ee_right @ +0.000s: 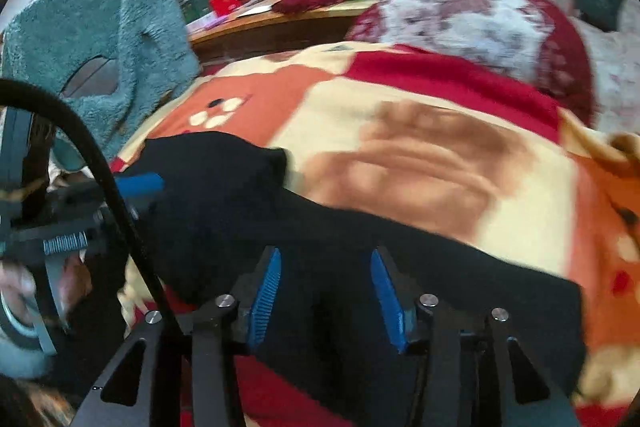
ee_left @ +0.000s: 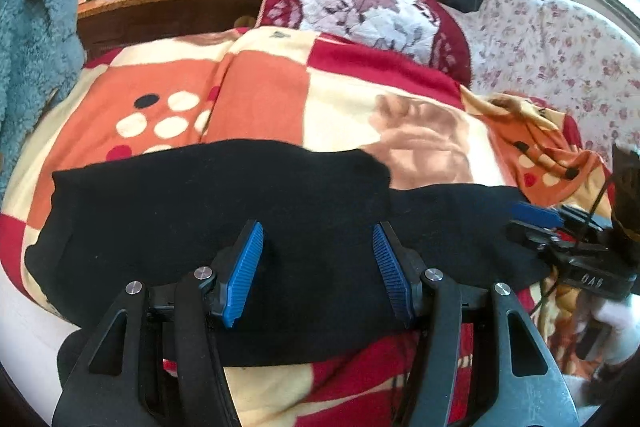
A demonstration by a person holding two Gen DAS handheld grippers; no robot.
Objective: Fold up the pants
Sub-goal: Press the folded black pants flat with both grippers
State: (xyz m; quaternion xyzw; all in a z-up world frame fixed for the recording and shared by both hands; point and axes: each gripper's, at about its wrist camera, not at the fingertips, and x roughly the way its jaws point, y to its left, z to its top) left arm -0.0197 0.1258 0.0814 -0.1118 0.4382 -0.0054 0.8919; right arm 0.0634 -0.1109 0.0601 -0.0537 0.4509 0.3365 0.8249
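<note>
Black pants (ee_left: pixel 224 227) lie flat across the blanket (ee_left: pixel 344 99), directly under and ahead of both tools, apparently folded lengthwise already. I've got left gripper (ee_left: pixel 318 269) and right gripper (ee_right: pixel 325 301) spread wide, gripping nothing. Crosswise folds look still to do.

black pants (ee_left: pixel 208 211), red/orange/cream chk blanket (ee_left: pixel 272 83), teal throw (ee_left: pixel 36 19)
</note>
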